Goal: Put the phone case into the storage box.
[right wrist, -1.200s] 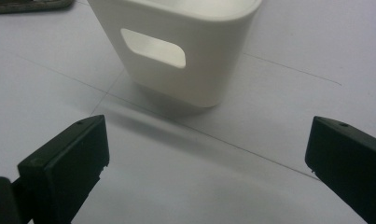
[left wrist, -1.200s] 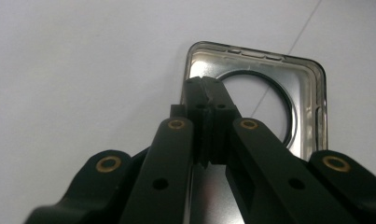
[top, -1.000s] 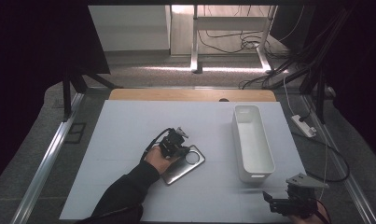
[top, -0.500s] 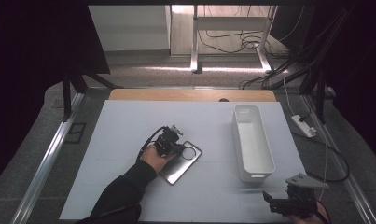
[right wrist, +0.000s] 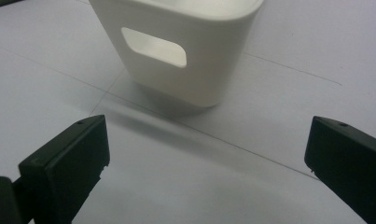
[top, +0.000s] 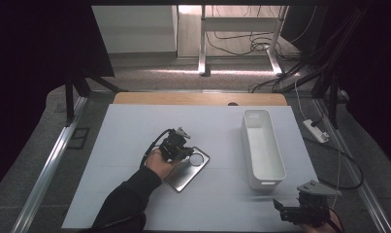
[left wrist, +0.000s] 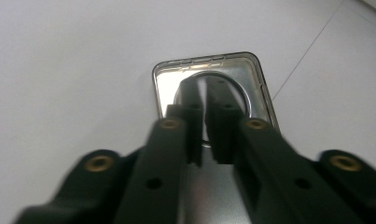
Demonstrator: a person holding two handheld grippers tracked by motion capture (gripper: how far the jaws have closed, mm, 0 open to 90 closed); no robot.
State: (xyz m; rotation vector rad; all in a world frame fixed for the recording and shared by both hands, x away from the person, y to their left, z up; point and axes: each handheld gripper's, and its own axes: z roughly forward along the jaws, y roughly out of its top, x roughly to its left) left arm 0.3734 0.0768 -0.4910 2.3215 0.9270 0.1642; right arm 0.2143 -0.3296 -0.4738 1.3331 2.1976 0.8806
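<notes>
Metal plate [top: 187, 168] lies flat on the table [top: 222, 131], nearer the person than a second ago. Left tool [top: 176, 145] sits on it, just starting to open, barely apart. Looks like letting go. Right tool [top: 300, 212] waits wide apart by the white bin [top: 262, 148].

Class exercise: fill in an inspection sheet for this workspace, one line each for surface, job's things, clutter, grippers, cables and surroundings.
Surface: pale table top, faint seam lines.
Job's things: flat metal plate with round hole; white bin upright, apart from it.
Clutter: nothing seen.
Grippers: left hand-held gripper over plate, jaws just been opening, narrow gap, nothing clamped; right hand-held gripper open, nothing between its jaws, facing the bin's end.
Cables: gripper cable; power strip on floor.
Surroundings: dark curtains, desk legs behind.
</notes>
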